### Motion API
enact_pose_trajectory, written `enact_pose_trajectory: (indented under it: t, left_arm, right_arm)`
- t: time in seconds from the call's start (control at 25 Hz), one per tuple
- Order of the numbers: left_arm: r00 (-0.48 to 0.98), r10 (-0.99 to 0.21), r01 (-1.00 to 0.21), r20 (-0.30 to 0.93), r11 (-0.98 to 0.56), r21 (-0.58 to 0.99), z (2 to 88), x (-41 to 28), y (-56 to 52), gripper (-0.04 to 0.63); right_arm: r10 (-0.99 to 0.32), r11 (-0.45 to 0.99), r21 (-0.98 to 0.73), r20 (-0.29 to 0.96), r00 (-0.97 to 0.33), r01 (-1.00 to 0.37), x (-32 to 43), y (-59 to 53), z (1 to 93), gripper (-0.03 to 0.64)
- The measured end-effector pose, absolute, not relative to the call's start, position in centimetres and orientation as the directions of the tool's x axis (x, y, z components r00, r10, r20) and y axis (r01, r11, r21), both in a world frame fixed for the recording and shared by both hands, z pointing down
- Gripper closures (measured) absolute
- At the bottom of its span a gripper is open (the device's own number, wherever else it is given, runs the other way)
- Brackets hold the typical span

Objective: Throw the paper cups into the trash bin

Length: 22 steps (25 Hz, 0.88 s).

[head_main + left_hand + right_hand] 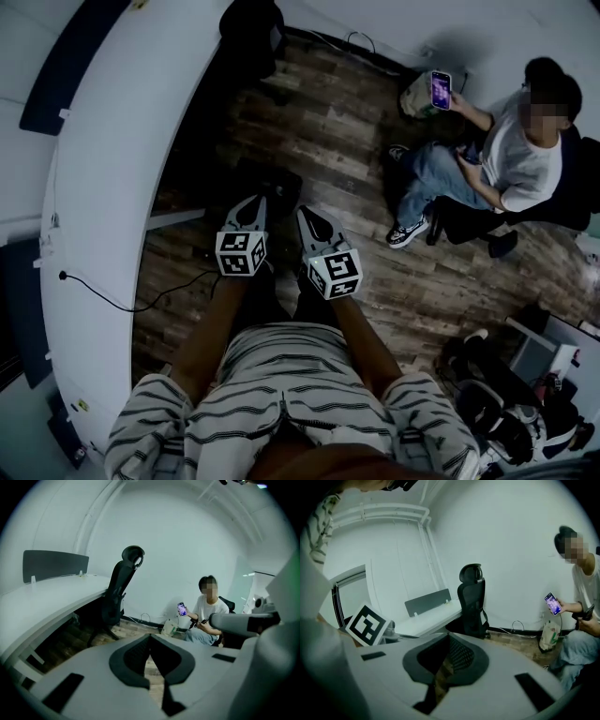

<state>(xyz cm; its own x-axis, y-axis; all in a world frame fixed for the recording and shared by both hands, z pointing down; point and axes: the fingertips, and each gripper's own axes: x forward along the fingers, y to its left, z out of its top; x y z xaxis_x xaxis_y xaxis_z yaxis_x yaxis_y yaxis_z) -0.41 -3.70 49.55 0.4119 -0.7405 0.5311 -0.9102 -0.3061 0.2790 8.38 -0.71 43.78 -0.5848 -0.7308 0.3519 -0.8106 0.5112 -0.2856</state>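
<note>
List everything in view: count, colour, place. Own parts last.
Desk: one, white, along the left.
Divider panel: one, dark, upright on the desk.
Cable: one, black, across the desk edge to the floor.
Office chair: one, black, at the desk's far end.
Seated person: one, white top, right, by the wall.
Phone: one, screen lit, in that person's hand.
Bag: one, pale, on the floor beside that person.
Left hand-held gripper: one, grey, shut, empty, over the floor.
Right hand-held gripper: one, grey, shut, empty, beside it.
</note>
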Motion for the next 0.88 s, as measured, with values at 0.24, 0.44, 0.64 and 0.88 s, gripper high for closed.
enact_pose_trajectory:
  t: [0.24,0.44,0.64,0.88]
  left_arm:
    - [0.428,-0.766,-0.903,0.48,-0.335,0.271,45.5,-0.6,-2.9,0.572]
    - [0.429,-0.798,-0.901,0.423,-0.347,0.259,41.7,-1.2,-2.5,0.572]
    - [0.435,-0.822,-0.899,0.368,-0.371,0.233,38.5,-1.5,-2.7,0.572]
    - [0.439,-0.842,-0.897,0.313,-0.395,0.197,35.7,-2.0,-2.6,0.572]
  right_arm:
    - [-0.739,0.535,-0.256,0.321,-0.592,-0.806,7.8,-1.0,40.9,0.609]
    - [-0.745,0.554,-0.231,0.291,-0.6,-0.8,7.1,-1.1,38.6,0.609]
    - [-0.758,0.561,-0.231,0.245,-0.605,-0.795,6.5,-1.7,36.4,0.609]
    - [-0.772,0.57,-0.198,0.203,-0.603,-0.797,5.8,-2.3,34.3,0.609]
